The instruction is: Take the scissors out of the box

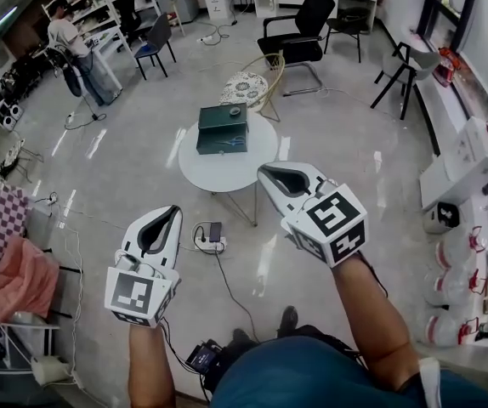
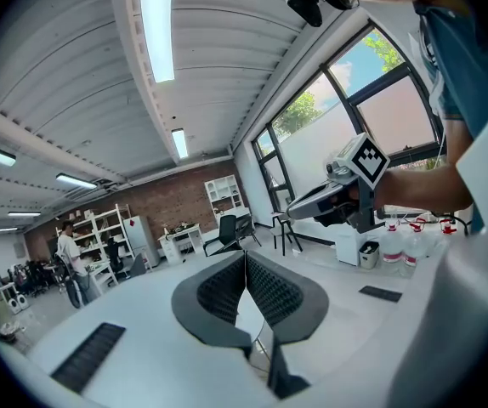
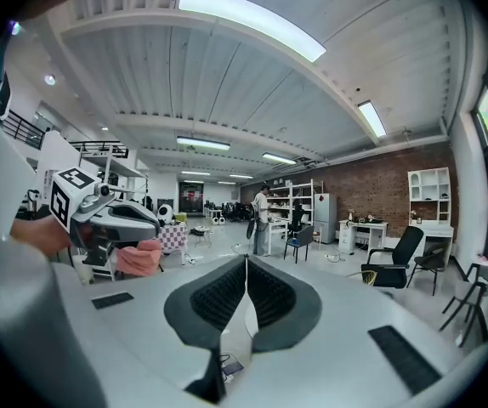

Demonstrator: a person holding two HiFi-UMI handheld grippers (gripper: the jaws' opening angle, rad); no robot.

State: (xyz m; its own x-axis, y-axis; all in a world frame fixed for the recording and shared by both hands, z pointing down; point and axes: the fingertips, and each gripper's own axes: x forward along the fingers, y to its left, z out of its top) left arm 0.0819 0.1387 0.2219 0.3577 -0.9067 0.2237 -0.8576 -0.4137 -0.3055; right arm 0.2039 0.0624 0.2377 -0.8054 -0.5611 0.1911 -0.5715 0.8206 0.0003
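Lower left, the left gripper is held closed and empty. Upper centre, scissors are faintly seen at the box; they are judged light and stiff, best taken at the handles. Right of it, the right gripper is likewise closed, empty.

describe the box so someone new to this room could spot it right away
In the middle of the open floor stands a small round white table. On it lies the box: flat, rectangular and dark green, unlike the white cartons by the right wall.
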